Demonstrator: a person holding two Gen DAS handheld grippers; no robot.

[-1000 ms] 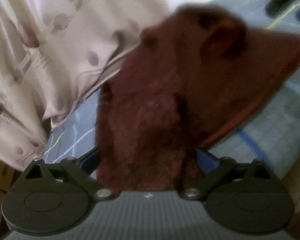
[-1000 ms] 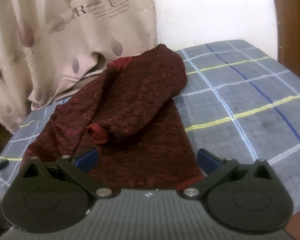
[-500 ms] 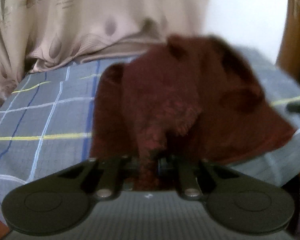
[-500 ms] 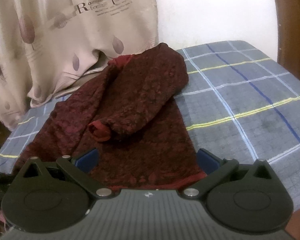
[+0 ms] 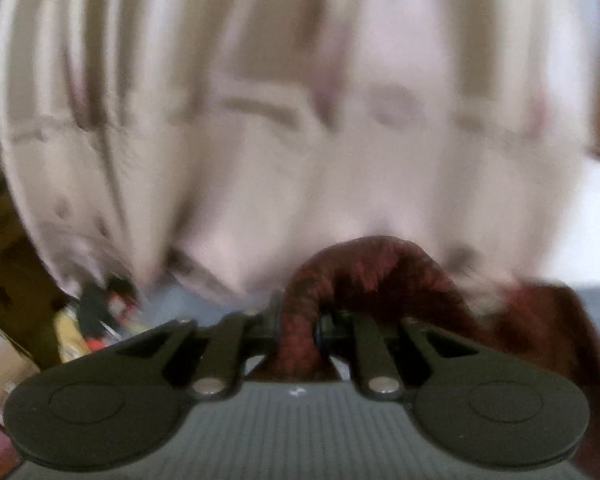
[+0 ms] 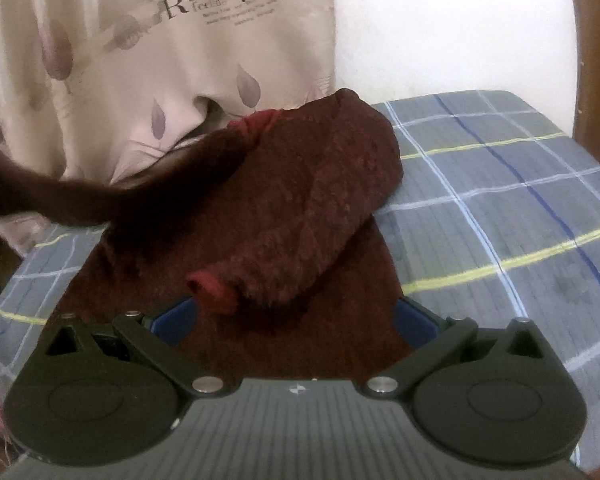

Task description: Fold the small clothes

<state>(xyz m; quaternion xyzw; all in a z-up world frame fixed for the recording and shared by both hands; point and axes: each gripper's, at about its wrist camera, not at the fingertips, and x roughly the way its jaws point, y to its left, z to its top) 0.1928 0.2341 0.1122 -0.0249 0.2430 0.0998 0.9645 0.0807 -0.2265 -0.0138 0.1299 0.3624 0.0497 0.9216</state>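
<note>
Left wrist view: left gripper (image 5: 298, 326) clamped on bunched maroon garment (image 5: 364, 272), lower centre of frame; jaws just closed from wide open, cloth between pads. Curtain (image 5: 260, 120) now fills frame, blurred; bed gone from view a second ago.

Right wrist view: right gripper (image 6: 294, 316) spread wide, holding nothing, hovering over hem. Garment (image 6: 300, 192) on checked bedsheet (image 6: 500, 200), centre; sleeve now stretched toward left edge. Judgement: sleeve fold under way.
</note>
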